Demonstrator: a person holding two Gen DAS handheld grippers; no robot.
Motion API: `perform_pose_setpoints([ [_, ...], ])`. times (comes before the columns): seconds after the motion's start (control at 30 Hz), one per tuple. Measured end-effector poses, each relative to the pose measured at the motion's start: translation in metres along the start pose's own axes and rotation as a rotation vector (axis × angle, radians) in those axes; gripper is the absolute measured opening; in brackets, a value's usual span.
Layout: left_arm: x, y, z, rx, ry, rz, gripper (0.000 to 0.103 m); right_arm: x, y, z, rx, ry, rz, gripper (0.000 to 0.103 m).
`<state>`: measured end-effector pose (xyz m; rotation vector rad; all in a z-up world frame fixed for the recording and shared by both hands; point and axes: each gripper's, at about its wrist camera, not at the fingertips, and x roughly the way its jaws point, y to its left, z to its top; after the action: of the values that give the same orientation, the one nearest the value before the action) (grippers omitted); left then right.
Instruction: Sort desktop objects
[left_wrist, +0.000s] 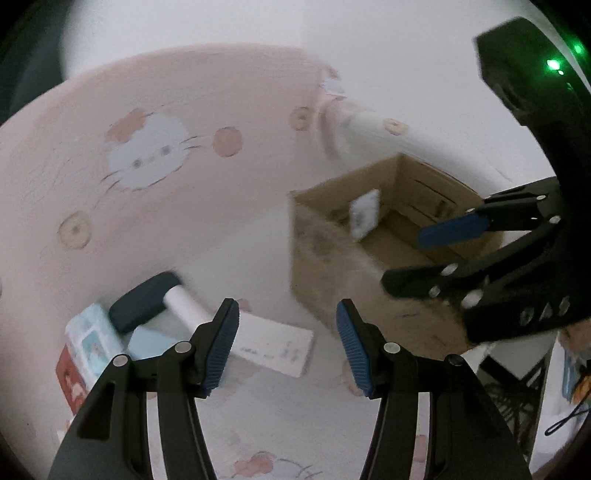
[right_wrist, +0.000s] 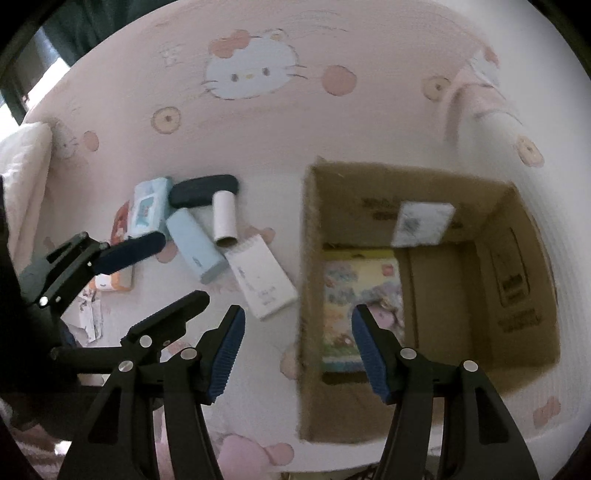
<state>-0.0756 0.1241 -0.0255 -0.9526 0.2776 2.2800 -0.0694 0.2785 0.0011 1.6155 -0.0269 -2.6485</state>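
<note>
A pile of small objects lies on the pink cartoon-print cloth: a dark blue case (right_wrist: 203, 190), a white tube (right_wrist: 224, 218), a light blue box (right_wrist: 195, 247), a white notepad (right_wrist: 264, 280) and a wipes pack (right_wrist: 147, 210). To their right an open cardboard box (right_wrist: 310, 229) holds a colourful picture book (right_wrist: 358, 306) and a white packet (right_wrist: 421, 223). My right gripper (right_wrist: 297, 350) hangs open over the box's left wall with nothing between its fingers. My left gripper (left_wrist: 288, 347) is open and bare, above the notepad (left_wrist: 273, 347) and near the tube (left_wrist: 184, 306).
The cardboard box (left_wrist: 317, 251) stands right of my left gripper, with the right gripper (left_wrist: 413, 258) above it. An orange-and-red pack (right_wrist: 118, 221) and paper scraps (right_wrist: 88, 314) lie at the pile's left. A pale cushion (right_wrist: 22, 166) sits at the far left edge.
</note>
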Motion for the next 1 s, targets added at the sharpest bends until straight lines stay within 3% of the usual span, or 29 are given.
perform_pose_setpoints([
  [0.1, -0.014, 0.031, -0.015, -0.046, -0.021, 0.036, 0.059, 0.001, 0.02, 0.009, -0.027, -0.039, 0.008, 0.058],
  [0.43, -0.027, 0.103, -0.064, -0.201, 0.059, 0.104, 0.06, 0.032, 0.086, 0.025, -0.206, -0.041, 0.093, 0.065],
  [0.57, -0.017, 0.114, -0.075, -0.267, 0.073, 0.079, 0.06, 0.049, 0.093, 0.029, -0.197, -0.056, 0.096, 0.065],
  [0.77, -0.008, 0.129, -0.09, -0.408, 0.069, 0.132, 0.06, 0.08, 0.102, 0.036, -0.165, -0.112, 0.123, 0.066],
  [0.9, -0.006, 0.148, -0.099, -0.511, 0.068, 0.151, 0.06, 0.114, 0.11, 0.039, -0.152, -0.079, 0.19, 0.066],
  [1.0, -0.005, 0.164, -0.105, -0.552, 0.069, 0.206, 0.06, 0.143, 0.117, 0.043, -0.132, -0.036, 0.247, 0.066],
])
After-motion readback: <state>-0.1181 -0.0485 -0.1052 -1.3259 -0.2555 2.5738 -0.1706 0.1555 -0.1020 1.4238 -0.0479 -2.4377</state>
